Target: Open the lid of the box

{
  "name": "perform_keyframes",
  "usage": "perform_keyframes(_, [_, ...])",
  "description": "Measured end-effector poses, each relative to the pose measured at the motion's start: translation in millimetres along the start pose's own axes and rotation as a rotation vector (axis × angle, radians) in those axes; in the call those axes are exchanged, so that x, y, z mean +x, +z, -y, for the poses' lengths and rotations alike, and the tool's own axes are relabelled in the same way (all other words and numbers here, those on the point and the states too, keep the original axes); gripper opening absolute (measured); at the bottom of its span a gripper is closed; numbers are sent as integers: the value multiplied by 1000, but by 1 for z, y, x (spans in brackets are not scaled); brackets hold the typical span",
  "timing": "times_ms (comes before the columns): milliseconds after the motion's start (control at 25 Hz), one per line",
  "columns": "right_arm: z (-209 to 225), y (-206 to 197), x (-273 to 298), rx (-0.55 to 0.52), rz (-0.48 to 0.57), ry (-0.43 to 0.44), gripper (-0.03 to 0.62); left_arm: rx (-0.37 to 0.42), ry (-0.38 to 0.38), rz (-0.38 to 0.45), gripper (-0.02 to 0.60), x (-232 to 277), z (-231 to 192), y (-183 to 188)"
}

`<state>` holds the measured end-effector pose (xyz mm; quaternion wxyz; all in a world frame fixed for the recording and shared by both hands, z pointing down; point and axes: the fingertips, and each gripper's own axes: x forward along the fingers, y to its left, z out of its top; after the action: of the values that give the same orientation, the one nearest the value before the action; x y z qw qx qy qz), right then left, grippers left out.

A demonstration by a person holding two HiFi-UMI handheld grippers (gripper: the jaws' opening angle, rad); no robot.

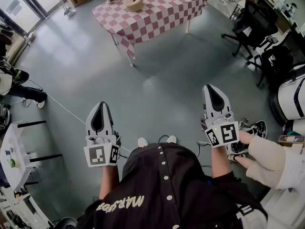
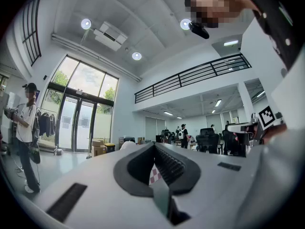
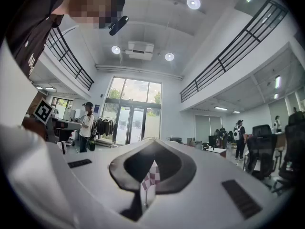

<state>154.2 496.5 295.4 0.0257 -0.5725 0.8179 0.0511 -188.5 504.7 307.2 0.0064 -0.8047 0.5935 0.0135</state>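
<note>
Box (image 1: 134, 3) away on table (image 1: 162, 14) — left gripper (image 1: 101, 104) and right gripper (image 1: 208, 87) level, fingers (image 1: 89, 123) pressed together.

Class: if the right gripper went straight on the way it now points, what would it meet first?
Probably the checked-cloth table: it shows in line with the shut jaws of the right gripper, with only floor between. Depth is unclear.

Open-plan office hall, swivel chairs (image 1: 252, 20), mezzanine railing (image 2: 190, 78)
</note>
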Motion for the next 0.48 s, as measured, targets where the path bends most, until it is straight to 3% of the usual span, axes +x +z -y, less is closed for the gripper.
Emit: perform_keyframes(480, [-1,-4,0,47,3,13,0,3,8,-4,11,-5,2,-1])
